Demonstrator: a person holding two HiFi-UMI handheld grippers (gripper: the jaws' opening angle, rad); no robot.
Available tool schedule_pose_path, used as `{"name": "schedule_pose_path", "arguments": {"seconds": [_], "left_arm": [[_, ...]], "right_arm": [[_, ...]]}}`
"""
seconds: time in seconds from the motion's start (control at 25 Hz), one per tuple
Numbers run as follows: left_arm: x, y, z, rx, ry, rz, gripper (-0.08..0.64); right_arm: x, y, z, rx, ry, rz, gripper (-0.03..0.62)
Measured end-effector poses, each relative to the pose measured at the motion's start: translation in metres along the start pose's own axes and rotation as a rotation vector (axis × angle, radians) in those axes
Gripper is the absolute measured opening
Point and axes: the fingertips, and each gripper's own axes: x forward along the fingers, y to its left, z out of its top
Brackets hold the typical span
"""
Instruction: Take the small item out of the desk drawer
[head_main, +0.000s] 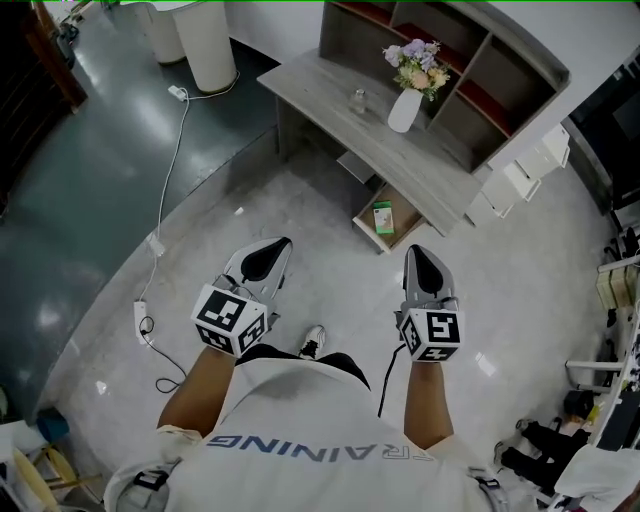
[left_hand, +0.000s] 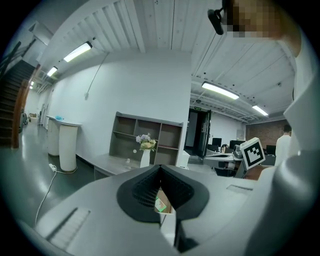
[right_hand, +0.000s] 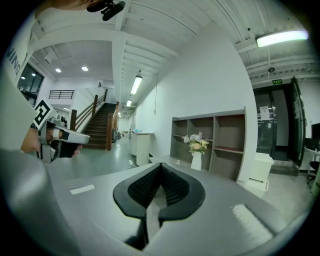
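The grey desk (head_main: 330, 95) stands ahead of me. Its low drawer (head_main: 405, 217) is pulled open. A small green-and-white box (head_main: 383, 217) lies in the drawer. Both grippers hang in the air well short of the desk, holding nothing. My left gripper (head_main: 282, 243) is shut; in the left gripper view its tips (left_hand: 160, 167) meet, and the box (left_hand: 160, 204) shows through the gap below them. My right gripper (head_main: 417, 250) is shut too, with its tips (right_hand: 160, 164) closed and pointing towards the desk.
A white vase of flowers (head_main: 405, 108) and a small glass (head_main: 358, 100) stand on the desk, with a shelf unit (head_main: 470, 70) behind. White boxes (head_main: 520, 180) sit at the right. A cable with a power strip (head_main: 142, 318) runs across the floor on the left, near white pedestals (head_main: 205, 45).
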Motion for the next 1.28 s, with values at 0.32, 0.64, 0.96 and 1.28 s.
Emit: {"name": "schedule_pose_path", "arguments": {"seconds": [0.32, 0.64, 0.96, 1.28], "left_arm": [[0.073, -0.012, 0.002, 0.026, 0.060, -0.093, -0.002], [0.157, -0.005, 0.003, 0.024, 0.092, -0.262, -0.002], [0.232, 0.032, 0.017, 0.061, 0.130, -0.463, -0.002], [0.276, 0.079, 0.022, 0.085, 0.172, -0.568, -0.002]], "right_arm": [[0.016, -0.060, -0.018, 0.071, 0.021, -0.099, 0.014], [0.031, -0.109, -0.017, 0.090, 0.045, -0.280, 0.015], [0.084, -0.112, -0.006, 0.105, 0.095, -0.432, 0.015], [0.130, -0.092, -0.001, 0.124, 0.132, -0.516, 0.015]]}}
